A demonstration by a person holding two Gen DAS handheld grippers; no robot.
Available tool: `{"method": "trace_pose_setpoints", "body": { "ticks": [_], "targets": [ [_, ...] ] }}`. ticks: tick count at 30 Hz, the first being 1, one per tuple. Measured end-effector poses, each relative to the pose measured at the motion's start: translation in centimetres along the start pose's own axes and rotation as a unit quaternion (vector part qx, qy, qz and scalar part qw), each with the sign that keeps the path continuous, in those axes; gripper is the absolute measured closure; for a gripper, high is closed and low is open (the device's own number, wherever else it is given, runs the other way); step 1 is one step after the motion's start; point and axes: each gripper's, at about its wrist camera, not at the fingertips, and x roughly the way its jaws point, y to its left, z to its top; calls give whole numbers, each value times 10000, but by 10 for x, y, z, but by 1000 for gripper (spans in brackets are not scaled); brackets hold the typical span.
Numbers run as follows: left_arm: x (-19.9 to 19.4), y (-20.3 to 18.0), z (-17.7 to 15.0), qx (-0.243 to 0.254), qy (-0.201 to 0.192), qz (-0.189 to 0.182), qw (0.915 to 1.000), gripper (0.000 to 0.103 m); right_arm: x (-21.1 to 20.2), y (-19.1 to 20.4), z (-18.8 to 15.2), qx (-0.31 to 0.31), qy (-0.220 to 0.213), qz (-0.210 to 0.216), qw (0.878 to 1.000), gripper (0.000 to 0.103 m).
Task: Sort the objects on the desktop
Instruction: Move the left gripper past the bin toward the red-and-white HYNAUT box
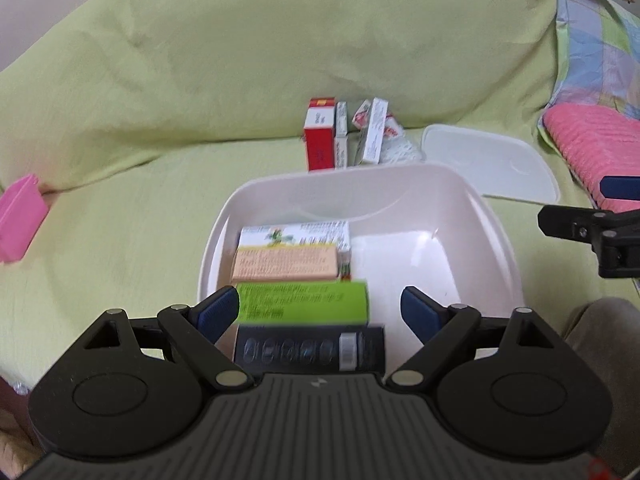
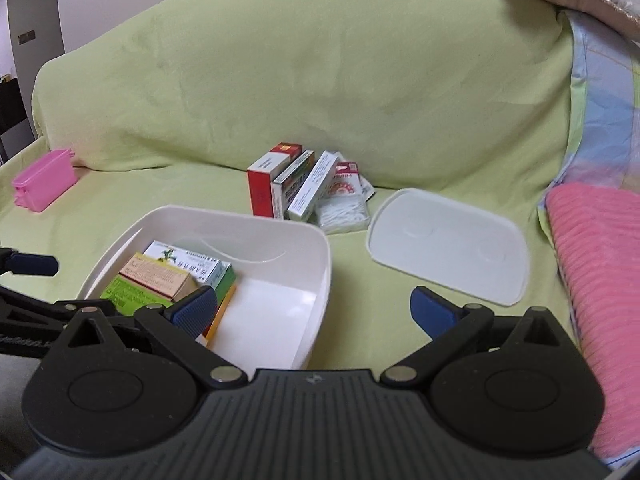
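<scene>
A white tub (image 1: 472, 216) sat on a sofa draped in a green cover (image 1: 240, 60), its opening facing up. Boxes were packed along its left side: a white box with a green plant picture (image 1: 296, 234) at the far end, a peach box (image 1: 284, 265) just nearer and touching it, then a bright green box (image 1: 304, 302), and nearest the camera a black box with a row of round marks (image 1: 308, 350). The right half of the tub floor was bare. From the right wrist view the same tub (image 2: 280, 236) showed the peach box (image 2: 160, 278) lying on top of the others.

Beyond the tub, at about 12 o'clock from it, a cluster of boxes stood upright and leaning on each other: a red box (image 2: 262, 188), a thin white box (image 2: 314, 186), and a clear pack of white cotton swabs (image 2: 344, 210). A flat white lid (image 2: 448, 244) lay at 2 o'clock from the tub, apart from it. A pink bin (image 2: 44, 180) stood far off at 10 o'clock, and a pink towel (image 2: 600, 272) lay at the right.

The left gripper (image 1: 316, 312) hung over the tub's near left side, spread wide, holding nothing. The right gripper (image 2: 314, 312) was likewise spread wide and empty, over the tub's near right corner.
</scene>
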Motion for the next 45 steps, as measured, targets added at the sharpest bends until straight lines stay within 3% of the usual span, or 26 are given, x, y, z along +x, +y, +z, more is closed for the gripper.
{"method": "trace_pose_setpoints", "body": {
  "ticks": [7, 16, 23, 32, 45],
  "targets": [
    [5, -13, 13, 182, -131, -113, 9997, 10, 5, -18, 1, 443, 105, -215, 9987, 1],
    [24, 13, 7, 63, 65, -130, 9999, 10, 35, -8, -30, 821, 326, 155, 9960, 1],
    [39, 30, 21, -55, 76, -193, 9998, 10, 49, -15, -30, 921, 353, 211, 9949, 1],
    [86, 24, 78, 233, -102, -368, 9990, 10, 82, -37, -13, 1095, 438, 148, 9929, 1],
    [240, 14, 192, 415, 179, -530, 9976, 10, 167, -87, 52, 1038, 266, 21, 9942, 1]
  ]
}}
